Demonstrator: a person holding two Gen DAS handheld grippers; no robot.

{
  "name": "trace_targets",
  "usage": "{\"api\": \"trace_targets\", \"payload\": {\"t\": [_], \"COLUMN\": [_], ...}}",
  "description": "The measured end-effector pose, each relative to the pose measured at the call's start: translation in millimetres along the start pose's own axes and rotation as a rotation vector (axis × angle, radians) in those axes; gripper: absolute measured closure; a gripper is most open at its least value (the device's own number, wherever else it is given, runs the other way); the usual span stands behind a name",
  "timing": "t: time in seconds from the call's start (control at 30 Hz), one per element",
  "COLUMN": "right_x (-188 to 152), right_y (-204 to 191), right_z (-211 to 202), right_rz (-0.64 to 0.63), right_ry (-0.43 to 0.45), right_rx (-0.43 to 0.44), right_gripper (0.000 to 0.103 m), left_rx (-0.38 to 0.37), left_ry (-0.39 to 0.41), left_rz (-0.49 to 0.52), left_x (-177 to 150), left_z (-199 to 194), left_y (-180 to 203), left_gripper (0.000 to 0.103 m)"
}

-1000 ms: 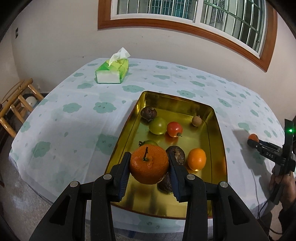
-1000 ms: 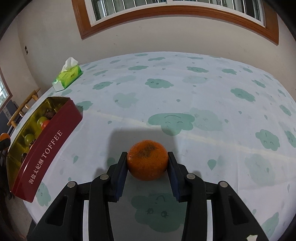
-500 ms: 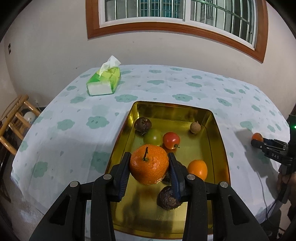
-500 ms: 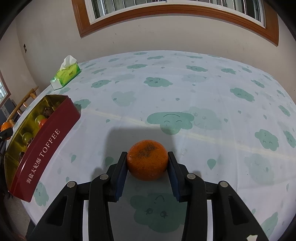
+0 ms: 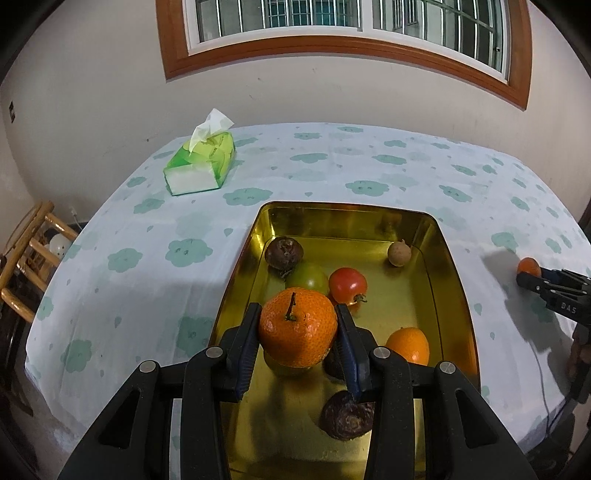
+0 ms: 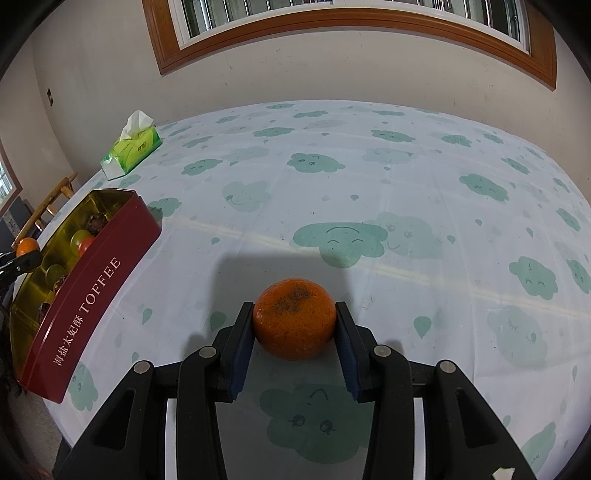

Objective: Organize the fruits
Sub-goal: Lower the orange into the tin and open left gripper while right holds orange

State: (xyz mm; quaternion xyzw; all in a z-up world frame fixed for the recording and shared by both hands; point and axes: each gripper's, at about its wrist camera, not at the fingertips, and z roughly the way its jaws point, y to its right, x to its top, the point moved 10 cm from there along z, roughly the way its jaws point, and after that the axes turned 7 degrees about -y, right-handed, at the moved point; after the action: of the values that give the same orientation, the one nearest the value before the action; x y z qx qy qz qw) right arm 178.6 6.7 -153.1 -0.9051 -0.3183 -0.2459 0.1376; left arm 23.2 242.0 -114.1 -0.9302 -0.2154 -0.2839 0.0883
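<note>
A table draped in a white cloth (image 6: 369,184) printed with green clouds stands below a wood-framed window (image 5: 332,26), and on it sits the landmark of the scene, a gold-lined toffee tin (image 5: 456,295) with red outer walls. The left gripper (image 5: 298,328) is clamped on a stemmed mandarin (image 5: 297,328), held above the tin's near half, over a floor already carrying two brown wrinkled fruits (image 5: 284,253), a green fruit (image 5: 308,277), a red tomato (image 5: 348,285), a small tan fruit (image 5: 399,253) and a smaller orange (image 5: 408,345). Well to the right of the tin, the right gripper (image 6: 294,319) is closed on a second mandarin (image 6: 294,319) that sits low over the cloth; whether it rests on it cannot be told. A green tissue pack (image 5: 201,168) lies beyond the tin's far left corner. The step in hand appears to be placing the left mandarin: it would be done best by lowering it onto the bare gold patch on the tin's near left side, clear of the dark fruit just below the fingers, and parting the fingers only once it rests on the floor, since a round fruit dropped from height would likely roll into its neighbours.
</note>
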Motion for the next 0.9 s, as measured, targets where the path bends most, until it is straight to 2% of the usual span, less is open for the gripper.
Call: {"api": "trace_targets", "payload": {"t": [0.9], "right_x": [0], "right_y": [0], "right_z": [0], "right_rz": [0.001], "right_ry": [0.000], "right_rx": [0.002], "right_gripper": [0.064], "left_rx": [0.027], "left_ry": [-0.028], "left_rz": [0.067], "left_x": [18], "left_z": [23], "left_y": [3], "left_gripper": [0.062]}}
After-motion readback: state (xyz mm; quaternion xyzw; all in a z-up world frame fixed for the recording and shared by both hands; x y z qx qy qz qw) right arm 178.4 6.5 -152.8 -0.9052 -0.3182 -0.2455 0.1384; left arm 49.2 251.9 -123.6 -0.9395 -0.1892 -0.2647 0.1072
